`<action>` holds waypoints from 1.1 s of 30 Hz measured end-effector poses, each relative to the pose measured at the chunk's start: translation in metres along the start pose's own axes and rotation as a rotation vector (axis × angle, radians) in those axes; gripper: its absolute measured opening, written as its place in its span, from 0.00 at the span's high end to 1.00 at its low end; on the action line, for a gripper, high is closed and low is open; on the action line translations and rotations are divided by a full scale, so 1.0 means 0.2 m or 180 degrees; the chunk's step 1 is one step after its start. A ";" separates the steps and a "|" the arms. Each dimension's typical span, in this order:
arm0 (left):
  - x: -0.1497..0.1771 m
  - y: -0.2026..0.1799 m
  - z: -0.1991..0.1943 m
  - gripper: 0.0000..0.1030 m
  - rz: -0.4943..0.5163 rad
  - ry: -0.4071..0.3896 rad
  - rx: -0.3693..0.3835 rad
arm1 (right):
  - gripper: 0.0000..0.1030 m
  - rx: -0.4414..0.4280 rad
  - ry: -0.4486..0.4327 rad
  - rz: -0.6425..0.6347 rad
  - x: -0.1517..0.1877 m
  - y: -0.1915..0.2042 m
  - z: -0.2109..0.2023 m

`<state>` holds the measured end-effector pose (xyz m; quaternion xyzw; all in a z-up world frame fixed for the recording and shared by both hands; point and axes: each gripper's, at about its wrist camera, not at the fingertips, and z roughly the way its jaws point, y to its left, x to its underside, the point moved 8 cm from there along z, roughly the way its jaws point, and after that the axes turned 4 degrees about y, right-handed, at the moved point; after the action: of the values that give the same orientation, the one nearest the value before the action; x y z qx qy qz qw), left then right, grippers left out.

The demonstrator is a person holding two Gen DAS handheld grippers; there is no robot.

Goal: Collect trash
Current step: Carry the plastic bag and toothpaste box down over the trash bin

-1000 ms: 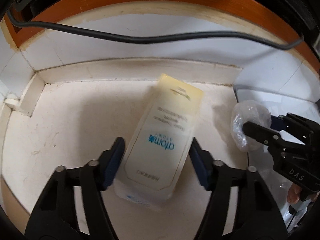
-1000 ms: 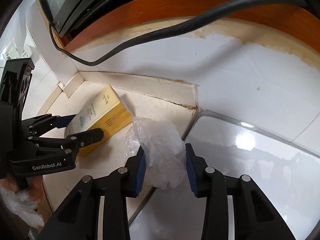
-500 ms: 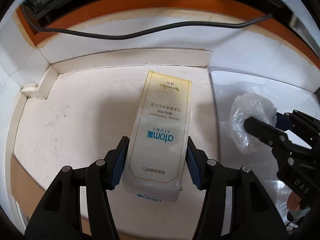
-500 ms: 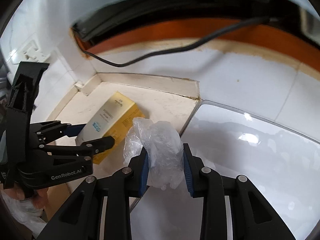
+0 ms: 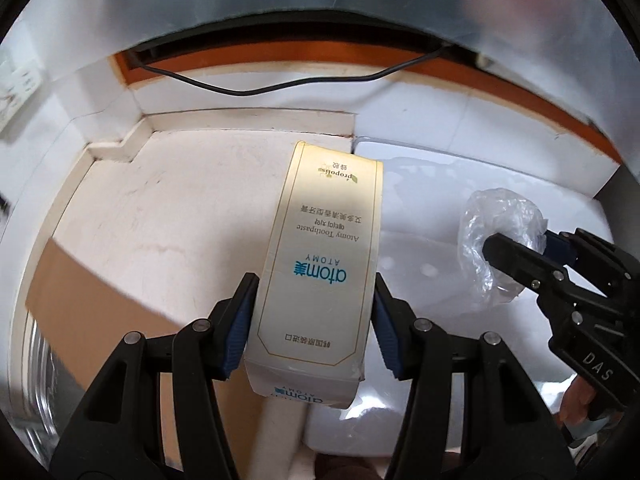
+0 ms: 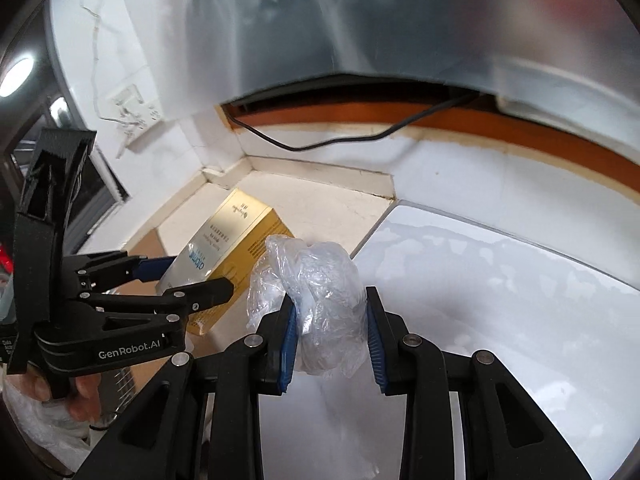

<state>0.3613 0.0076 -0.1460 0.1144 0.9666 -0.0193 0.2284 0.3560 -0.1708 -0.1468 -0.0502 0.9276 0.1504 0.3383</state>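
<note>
Cardboard toothpaste box [image 5: 320, 256] clear above counter edge [image 5: 100, 276], unobstructed.

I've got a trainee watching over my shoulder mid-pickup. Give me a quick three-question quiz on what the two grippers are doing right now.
1. True or false: the left gripper is shut on the toothpaste box.
2. What is between the pads of the right gripper? A) a black cable B) a crumpled clear plastic bag C) nothing
3. Fill in: in the left wrist view, the bag appears to the ____ of the box.

Key:
1. True; both blue pads press the box's sides.
2. B; the crumpled clear plastic bag is clamped there, while the black cable hangs along the wall behind.
3. Right.
</note>
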 end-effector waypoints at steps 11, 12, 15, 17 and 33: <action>0.45 -0.27 -0.53 0.51 -0.0423 -0.0317 -0.0187 | 0.71 -0.0309 -0.0094 -0.0314 0.31 0.04 -0.55; 0.51 -0.29 -0.57 0.51 -0.0473 -0.0333 -0.0198 | 0.71 -0.0348 -0.0091 -0.0362 0.35 0.05 -0.59; 0.67 -0.36 -0.63 0.51 -0.0598 -0.0337 -0.0203 | 0.71 -0.0439 -0.0052 -0.0500 0.47 0.07 -0.69; 0.77 -0.41 -0.65 0.51 -0.0665 -0.0325 -0.0170 | 0.71 -0.0507 -0.0024 -0.0564 0.56 0.08 -0.74; 1.46 -0.62 -0.34 0.51 -0.0850 0.0123 -0.0065 | 0.71 -0.0562 0.0493 -0.0803 1.39 0.07 -0.68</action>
<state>0.0495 -0.0445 -0.2169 -0.0173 0.9776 -0.0376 0.2063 0.0571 -0.1980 -0.2237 -0.2073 0.9204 0.1833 0.2764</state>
